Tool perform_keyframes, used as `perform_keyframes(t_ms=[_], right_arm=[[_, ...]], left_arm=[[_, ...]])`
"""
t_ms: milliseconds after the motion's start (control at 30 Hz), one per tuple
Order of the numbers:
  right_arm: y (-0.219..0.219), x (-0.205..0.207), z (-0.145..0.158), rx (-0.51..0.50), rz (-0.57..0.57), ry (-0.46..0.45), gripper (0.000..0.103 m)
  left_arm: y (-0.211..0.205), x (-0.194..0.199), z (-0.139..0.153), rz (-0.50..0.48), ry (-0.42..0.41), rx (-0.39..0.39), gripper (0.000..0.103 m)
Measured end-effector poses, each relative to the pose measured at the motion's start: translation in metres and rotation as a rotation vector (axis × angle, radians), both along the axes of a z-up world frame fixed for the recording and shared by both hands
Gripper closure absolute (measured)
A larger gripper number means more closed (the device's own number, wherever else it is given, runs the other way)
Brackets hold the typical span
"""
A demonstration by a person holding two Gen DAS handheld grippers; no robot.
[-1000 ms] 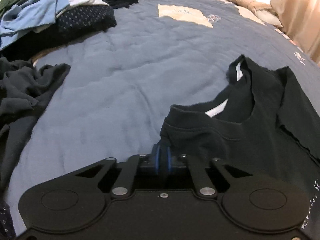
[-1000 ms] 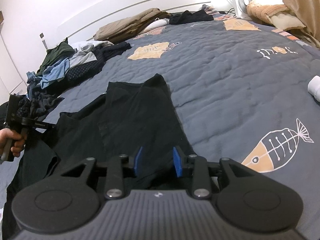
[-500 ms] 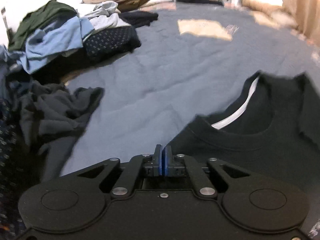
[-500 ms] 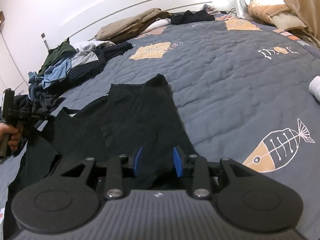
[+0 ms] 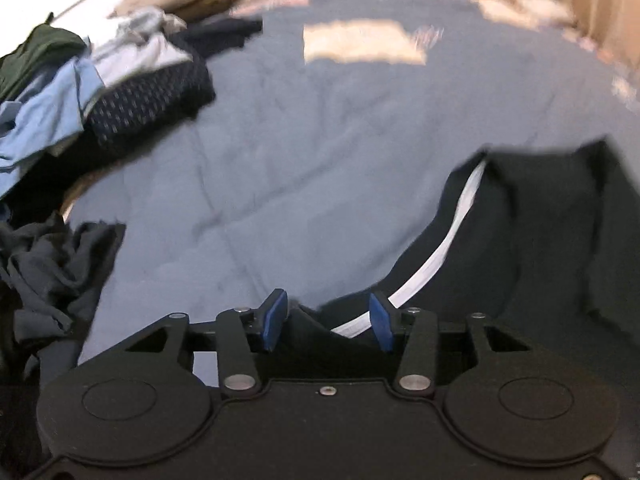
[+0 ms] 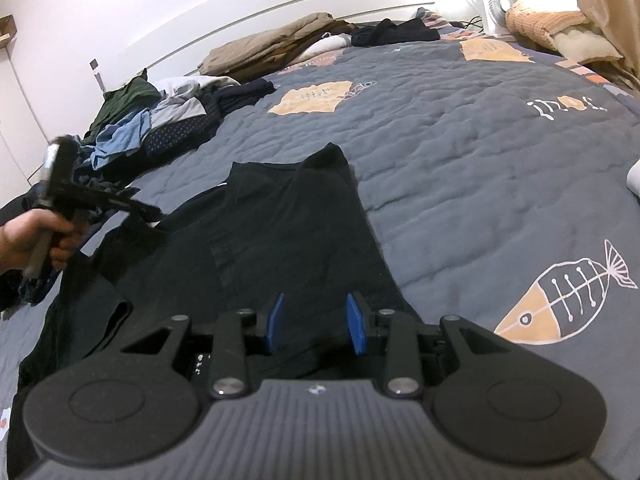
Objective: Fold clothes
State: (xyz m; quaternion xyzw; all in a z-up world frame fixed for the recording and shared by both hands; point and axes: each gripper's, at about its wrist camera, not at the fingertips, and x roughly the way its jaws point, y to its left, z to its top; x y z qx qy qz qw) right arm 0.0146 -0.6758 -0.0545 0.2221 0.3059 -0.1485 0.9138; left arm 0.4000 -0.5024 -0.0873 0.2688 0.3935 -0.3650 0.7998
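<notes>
A black T-shirt lies partly folded on the grey-blue quilt, its collar with a white inner band toward the left gripper. My left gripper is open, its blue pads on either side of the collar edge; the cloth lies between them without being pinched. It also shows at the left of the right wrist view, held by a hand. My right gripper is open over the shirt's near end, with black cloth below the pads.
A heap of unfolded clothes lies at the left, with dark crumpled garments close to the left gripper. Tan folded clothes and a fan are at the headboard. The quilt stretches to the right.
My left gripper was shut on the shirt's collar edge; its jaws have opened and let the cloth go. The shirt now lies flatter. The right gripper has stayed open and still.
</notes>
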Motion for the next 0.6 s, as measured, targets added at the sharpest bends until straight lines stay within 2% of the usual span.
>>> perform_keyframes(t_ms=[67,100,133,300,467,600], right_arm=[[0.0,0.0,0.001,0.003,0.001,-0.003,0.07],[0.0,0.0,0.001,0.004,0.001,-0.005,0.07],[0.001,0.001,0.001,0.005,0.002,-0.005,0.07],[0.003,0.002,0.003,0.005,0.009,-0.01,0.07],[0.004,0.003,0.005,0.011,0.011,-0.022,0.07],[0.004,0.004,0.005,0.012,0.014,-0.025,0.07]], left_arm=[[0.002,0.002,-0.005,0.011,0.018,-0.007,0.059],[0.003,0.003,-0.008,0.012,0.028,-0.01,0.071],[0.003,0.002,-0.008,-0.003,0.04,-0.012,0.089],[0.008,-0.005,-0.003,-0.036,0.016,-0.03,0.095],[0.02,0.0,0.013,0.05,-0.096,-0.11,0.097],[0.015,0.002,0.013,0.061,-0.109,-0.086,0.097]])
